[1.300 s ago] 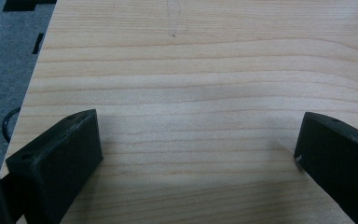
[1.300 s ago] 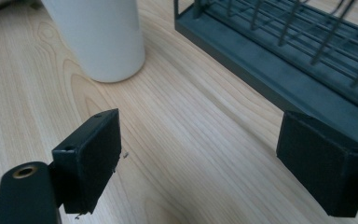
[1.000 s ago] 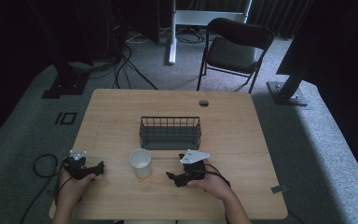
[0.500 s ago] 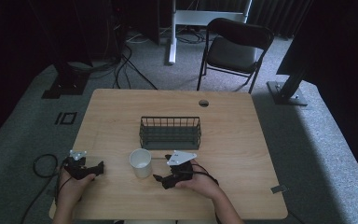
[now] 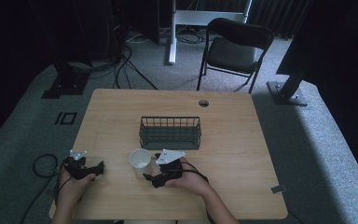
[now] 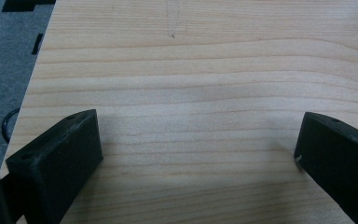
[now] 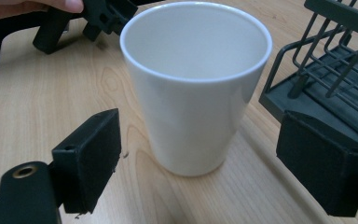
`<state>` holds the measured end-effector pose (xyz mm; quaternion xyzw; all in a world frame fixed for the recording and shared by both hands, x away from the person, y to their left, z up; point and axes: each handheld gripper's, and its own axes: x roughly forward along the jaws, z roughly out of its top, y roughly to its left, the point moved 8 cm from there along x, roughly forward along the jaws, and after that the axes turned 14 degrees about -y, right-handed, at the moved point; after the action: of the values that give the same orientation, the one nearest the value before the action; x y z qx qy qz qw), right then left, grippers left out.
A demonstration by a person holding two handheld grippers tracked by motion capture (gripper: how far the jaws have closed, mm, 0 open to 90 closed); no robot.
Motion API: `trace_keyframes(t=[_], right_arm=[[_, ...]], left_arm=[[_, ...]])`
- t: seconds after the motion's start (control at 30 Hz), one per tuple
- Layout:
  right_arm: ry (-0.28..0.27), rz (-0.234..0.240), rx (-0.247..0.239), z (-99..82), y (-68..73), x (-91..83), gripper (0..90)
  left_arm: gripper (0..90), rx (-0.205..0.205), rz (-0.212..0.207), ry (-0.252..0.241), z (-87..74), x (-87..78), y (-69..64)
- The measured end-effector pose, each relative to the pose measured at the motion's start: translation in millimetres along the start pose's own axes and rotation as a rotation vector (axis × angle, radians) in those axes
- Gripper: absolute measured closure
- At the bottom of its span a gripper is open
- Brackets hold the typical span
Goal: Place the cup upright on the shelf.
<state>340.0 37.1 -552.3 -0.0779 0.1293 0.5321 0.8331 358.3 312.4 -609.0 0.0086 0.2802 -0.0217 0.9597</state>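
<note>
White cup (image 7: 196, 84) stands upright at frame centre, between the wide-open, empty jaws of the right gripper (image 7: 200, 163). Step: approach. Next: advance, close on the wall. Left gripper (image 5: 91, 169), lower left, is open and empty. Wire basket (image 5: 170, 132) stands beyond.

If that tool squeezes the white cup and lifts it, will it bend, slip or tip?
The cup looks like glazed ceramic, so probably stiff, breakable if dropped. Its glossy, tapering wall may slide in the pads, so a firm grip seems wise. A narrow base under a wider rim suggests a sideways push could tip it.
</note>
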Motion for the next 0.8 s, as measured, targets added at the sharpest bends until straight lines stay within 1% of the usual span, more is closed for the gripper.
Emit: trace_keyframes(t=[0.1,0.27,0.53,0.57,0.6,0.73,0.8], right_arm=[[-0.003,0.0,-0.009,1.3,0.0,4.2,15.6],[-0.005,0.003,-0.016,4.9,1.0,12.5,15.5],[-0.014,0.008,-0.01,8.2,3.2,24.1,15.6],[-0.018,0.0,-0.015,9.0,2.5,26.3,15.6],[-0.018,0.001,-0.017,9.3,2.7,27.3,15.5],[-0.033,-0.008,-0.002,12.6,1.9,31.2,15.5],[-0.035,-0.008,-0.003,13.3,1.6,32.0,15.6]], left_arm=[[0.9,0.0,0.0,0.0,0.0,0.0,0.0],[0.9,0.0,0.0,0.0,0.0,0.0,0.0],[0.9,-0.001,0.0,-0.001,0.0,0.0,-0.1],[0.9,0.0,0.0,0.0,0.0,0.0,0.0],[0.9,0.0,0.0,0.0,0.0,0.0,0.0],[0.9,-0.002,0.0,-0.001,0.1,0.1,-0.2],[0.9,-0.002,0.0,-0.002,0.1,0.1,-0.2]])
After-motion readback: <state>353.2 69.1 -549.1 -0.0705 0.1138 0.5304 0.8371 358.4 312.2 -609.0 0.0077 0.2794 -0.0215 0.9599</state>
